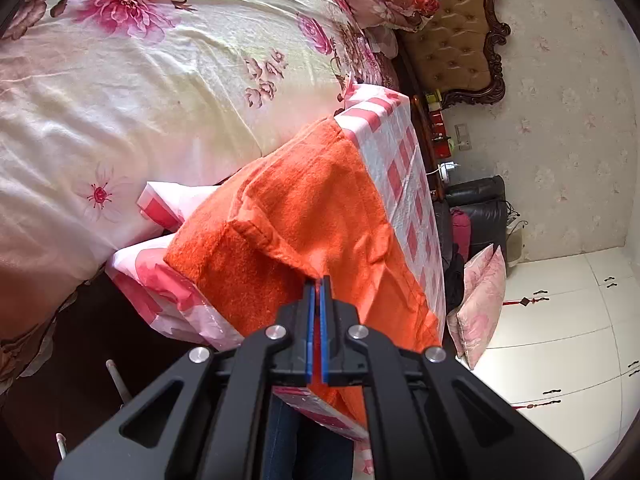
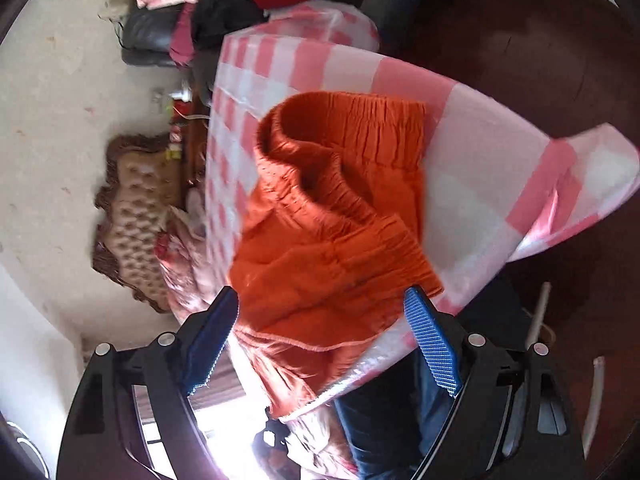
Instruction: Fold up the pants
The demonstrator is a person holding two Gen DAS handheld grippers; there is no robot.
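Note:
The orange pants point(image 1: 304, 216) lie partly folded on a table with a pink-and-white checked cloth point(image 1: 404, 168). My left gripper point(image 1: 319, 280) is shut on an edge of the orange fabric near the table's front. In the right wrist view the pants point(image 2: 332, 232) show their gathered elastic waistband point(image 2: 360, 128) at the far side and a hem near me. My right gripper point(image 2: 324, 304) is open, its blue pads point(image 2: 430, 340) on either side of the near part of the pants, holding nothing.
A bed with a flowered sheet point(image 1: 140, 80) lies beside the table. A tufted headboard point(image 1: 456, 32), a dark chair with clothes point(image 1: 480, 208) and a pink cushion point(image 1: 480, 304) stand beyond it. The checked cloth point(image 2: 500, 168) hangs over the table edges.

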